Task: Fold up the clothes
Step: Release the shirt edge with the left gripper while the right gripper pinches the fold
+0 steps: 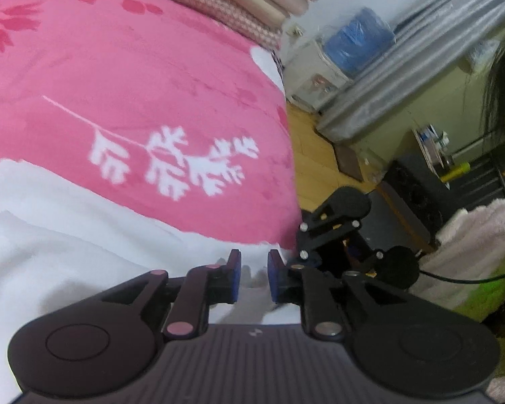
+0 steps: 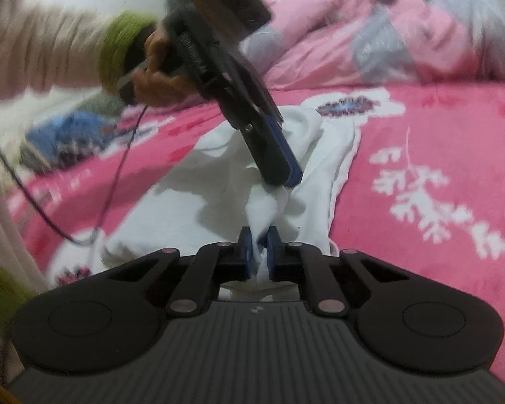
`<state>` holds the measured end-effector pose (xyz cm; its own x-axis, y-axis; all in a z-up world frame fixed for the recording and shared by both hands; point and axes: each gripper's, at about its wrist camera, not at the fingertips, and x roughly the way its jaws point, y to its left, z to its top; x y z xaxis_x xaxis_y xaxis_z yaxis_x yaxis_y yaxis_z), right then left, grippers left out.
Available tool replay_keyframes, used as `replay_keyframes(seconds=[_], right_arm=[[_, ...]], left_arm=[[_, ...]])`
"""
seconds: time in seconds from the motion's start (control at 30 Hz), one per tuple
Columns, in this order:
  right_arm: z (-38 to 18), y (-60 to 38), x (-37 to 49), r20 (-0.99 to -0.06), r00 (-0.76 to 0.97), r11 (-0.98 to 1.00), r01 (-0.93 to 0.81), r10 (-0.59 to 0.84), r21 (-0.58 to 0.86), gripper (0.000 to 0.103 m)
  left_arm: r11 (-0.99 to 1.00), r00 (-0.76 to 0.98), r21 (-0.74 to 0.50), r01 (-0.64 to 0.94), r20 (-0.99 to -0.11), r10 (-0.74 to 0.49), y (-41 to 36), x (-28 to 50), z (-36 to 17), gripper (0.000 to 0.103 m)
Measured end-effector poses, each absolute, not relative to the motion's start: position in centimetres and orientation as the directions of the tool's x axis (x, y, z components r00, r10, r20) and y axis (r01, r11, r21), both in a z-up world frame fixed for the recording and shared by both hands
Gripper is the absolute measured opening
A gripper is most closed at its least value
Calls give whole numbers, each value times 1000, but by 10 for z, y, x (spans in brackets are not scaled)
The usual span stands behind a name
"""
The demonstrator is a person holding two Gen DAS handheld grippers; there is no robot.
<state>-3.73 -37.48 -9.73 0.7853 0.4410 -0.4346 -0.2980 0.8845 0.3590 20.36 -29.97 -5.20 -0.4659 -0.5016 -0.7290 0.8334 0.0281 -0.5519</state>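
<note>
Your right gripper (image 2: 259,252) is pinching the crumpled white cotton garment (image 2: 192,181); your left gripper (image 1: 254,277) is standing slightly spread over it.

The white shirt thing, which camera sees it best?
The right wrist view: the white garment lies bunched on the pink bedspread, pinched by the right claw. The left wrist view shows only a plain white stretch of it under the left claw.
</note>
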Motion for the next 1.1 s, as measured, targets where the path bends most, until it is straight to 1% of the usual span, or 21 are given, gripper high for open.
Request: replay_keyframes(seconds=[0.07, 0.13, 0.2, 0.23, 0.27, 0.4, 0.5, 0.6, 0.67, 0.73, 0.77, 0.8, 0.83, 0.9, 0.97, 1.0, 1.03, 1.07, 1.1], right_arm=[[-103, -392, -33, -394, 770, 812, -262, 502, 522, 7], [-113, -409, -27, -348, 755, 708, -210, 556, 675, 7], [-125, -420, -23, -319, 744, 618, -158, 588, 770, 7], [-130, -423, -22, -313, 742, 590, -135, 592, 796, 8], [-133, -425, -21, -313, 738, 571, -118, 597, 812, 8], [-135, -421, -22, -313, 740, 560, -103, 596, 822, 9], [-133, -417, -21, -333, 738, 583, -100, 586, 806, 9], [-131, -414, -20, -364, 737, 617, -89, 569, 782, 10], [-127, -416, -23, -374, 744, 629, -79, 554, 773, 18], [-119, -420, -34, -380, 763, 657, -77, 523, 750, 42], [-114, -422, -41, -384, 775, 679, -77, 502, 730, 48], [-108, -425, -49, -392, 797, 714, -68, 459, 697, 57], [-100, -428, -57, -400, 823, 754, -52, 404, 655, 59], [-90, -430, -72, -393, 861, 814, -39, 321, 580, 58], [-83, -425, -79, -360, 874, 837, -91, 326, 539, 42], [-81, -419, -78, -347, 871, 843, -129, 348, 523, 27], [-79, -412, -76, -336, 864, 845, -170, 375, 507, 22], [-78, -403, -72, -335, 853, 848, -206, 400, 488, 20], [-78, -393, -66, -339, 840, 850, -240, 424, 468, 15]], left_arm=[[16, -452, -542, 840, -717, -531, -297, 205, -44, 21], [-11, -434, -514, 858, -713, -550, -296, 201, -35, 23], [-48, -418, -474, 879, -719, -556, -295, 192, -29, 26], [-70, -409, -448, 891, -726, -553, -294, 187, -28, 26], [-93, -399, -421, 902, -733, -550, -294, 181, -27, 26], [-100, -309, -300, 949, -818, -486, -300, 163, -44, 25], [-68, -262, -261, 963, -845, -467, -304, 159, -58, 25], [-52, -244, -249, 967, -848, -471, -305, 157, -62, 25], [-42, -232, -242, 969, -850, -473, -305, 157, -66, 25], [-39, -222, -232, 972, -854, -471, -306, 155, -68, 25], [-38, -220, -230, 972, -854, -471, -306, 155, -69, 25], [-36, -220, -230, 972, -853, -473, -306, 155, -69, 25], [-35, -219, -230, 972, -853, -475, -306, 155, -69, 25], [-31, -215, -229, 973, -852, -477, -307, 154, -70, 25], [-27, -211, -226, 974, -853, -478, -308, 153, -72, 25], [-25, -209, -225, 974, -853, -479, -309, 152, -72, 25], [-23, -206, -223, 975, -852, -481, -309, 151, -73, 25], [-20, -201, -218, 976, -852, -484, -308, 150, -73, 25], [-17, -194, -213, 977, -851, -488, -307, 150, -73, 26]])
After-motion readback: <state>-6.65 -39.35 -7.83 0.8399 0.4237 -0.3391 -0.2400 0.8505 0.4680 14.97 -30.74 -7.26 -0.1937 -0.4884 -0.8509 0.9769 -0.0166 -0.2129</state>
